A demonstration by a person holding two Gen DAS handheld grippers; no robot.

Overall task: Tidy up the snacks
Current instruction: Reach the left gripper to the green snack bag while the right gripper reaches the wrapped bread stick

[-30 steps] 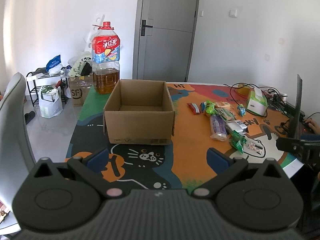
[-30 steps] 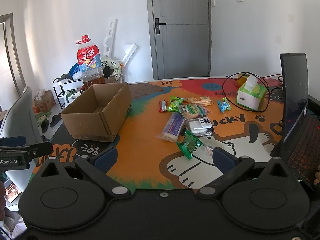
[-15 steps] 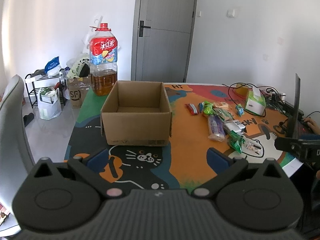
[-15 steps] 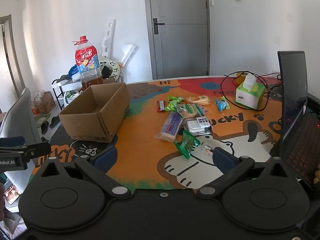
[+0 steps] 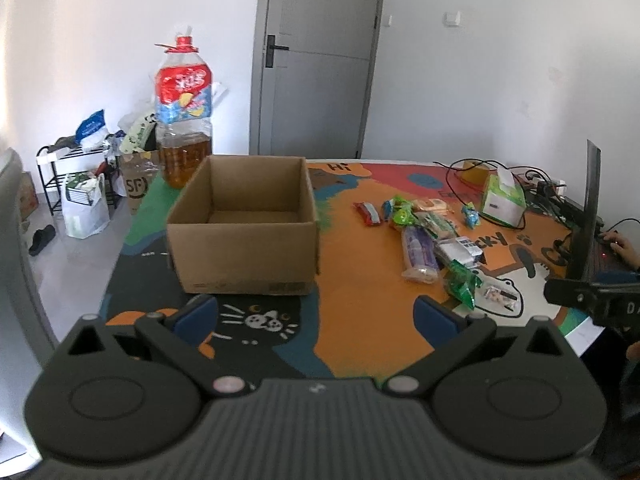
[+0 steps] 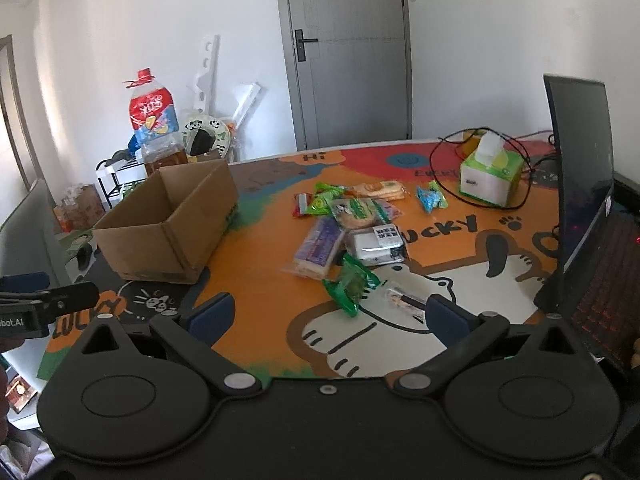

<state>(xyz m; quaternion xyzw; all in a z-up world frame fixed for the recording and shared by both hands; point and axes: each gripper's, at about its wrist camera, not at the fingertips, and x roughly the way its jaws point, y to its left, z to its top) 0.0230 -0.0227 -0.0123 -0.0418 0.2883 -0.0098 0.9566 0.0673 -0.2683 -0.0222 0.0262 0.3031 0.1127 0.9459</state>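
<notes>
While level, both grippers (image 5: 316, 316) (image 6: 328, 316) agape.

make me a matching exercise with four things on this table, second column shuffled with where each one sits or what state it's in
Column 1
1. cardboard box
2. tissue box
3. oil bottle
4. green snack bag

Column 2
A. ringed by a black cable
B. open on top, nothing visible inside
C. nearest snack to the right tongs
D. upright behind the cardboard box

Pairs: 1-B, 2-A, 3-D, 4-C
</notes>
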